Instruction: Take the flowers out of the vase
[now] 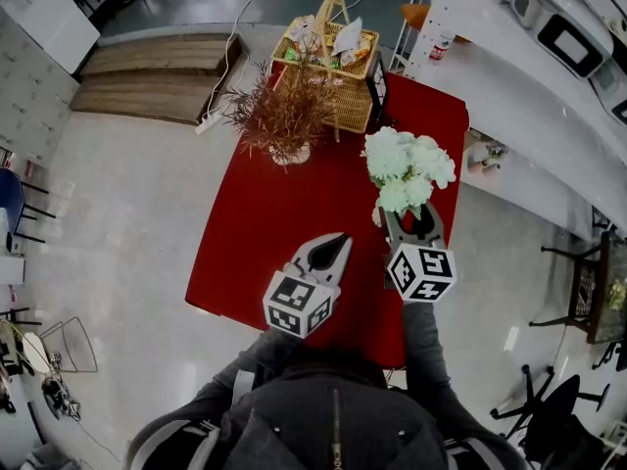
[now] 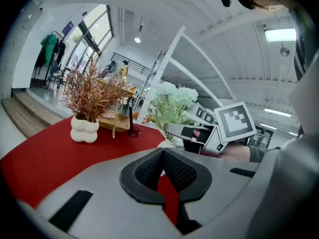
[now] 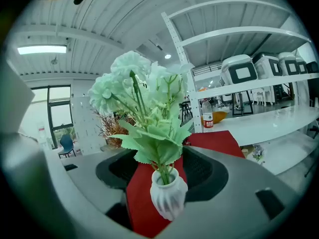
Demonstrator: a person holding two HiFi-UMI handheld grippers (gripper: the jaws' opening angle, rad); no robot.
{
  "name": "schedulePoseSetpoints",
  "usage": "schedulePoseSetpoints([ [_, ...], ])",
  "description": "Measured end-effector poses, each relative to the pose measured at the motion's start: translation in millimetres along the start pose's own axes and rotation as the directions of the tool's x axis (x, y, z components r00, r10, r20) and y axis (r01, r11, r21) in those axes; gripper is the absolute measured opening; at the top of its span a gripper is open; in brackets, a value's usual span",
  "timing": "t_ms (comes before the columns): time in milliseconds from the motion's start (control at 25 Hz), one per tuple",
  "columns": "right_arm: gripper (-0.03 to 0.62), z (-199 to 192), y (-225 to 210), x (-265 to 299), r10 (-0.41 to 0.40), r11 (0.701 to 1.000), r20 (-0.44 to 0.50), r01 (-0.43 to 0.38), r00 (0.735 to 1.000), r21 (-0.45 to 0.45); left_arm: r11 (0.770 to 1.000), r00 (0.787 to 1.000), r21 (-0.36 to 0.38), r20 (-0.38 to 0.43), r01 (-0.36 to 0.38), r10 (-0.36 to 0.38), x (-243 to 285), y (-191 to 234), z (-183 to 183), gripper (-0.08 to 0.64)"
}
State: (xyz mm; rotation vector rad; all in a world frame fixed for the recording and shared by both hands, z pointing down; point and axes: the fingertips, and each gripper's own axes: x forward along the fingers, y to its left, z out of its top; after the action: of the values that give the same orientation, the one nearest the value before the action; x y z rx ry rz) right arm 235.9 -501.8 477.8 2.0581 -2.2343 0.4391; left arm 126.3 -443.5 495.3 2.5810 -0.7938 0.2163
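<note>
Right gripper view: vase (image 3: 168, 197) between fingers (image 3: 205, 171)

Glossy grey floor (image 1: 127, 213); red table (image 1: 265, 253) centre; wooden steps (image 1: 157, 81) far left; white shelving (image 1: 549, 116) right; tall windows (image 2: 92, 34); ceiling strip light (image 3: 42, 49) lit.

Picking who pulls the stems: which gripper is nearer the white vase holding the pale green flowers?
Right. The right gripper has the white vase between its open fingers, not gripping it. The left gripper sits shut, off to the vase's left.
</note>
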Motion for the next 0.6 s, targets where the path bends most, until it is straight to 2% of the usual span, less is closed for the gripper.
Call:
schedulePoseSetpoints([
  [600,0.230,1,1,13,0.031,0.999,0.009,-0.031,0.999,0.005,0.999,0.999,-0.030,-0.021,-0.031,0.030,3,11,-7,0.008],
])
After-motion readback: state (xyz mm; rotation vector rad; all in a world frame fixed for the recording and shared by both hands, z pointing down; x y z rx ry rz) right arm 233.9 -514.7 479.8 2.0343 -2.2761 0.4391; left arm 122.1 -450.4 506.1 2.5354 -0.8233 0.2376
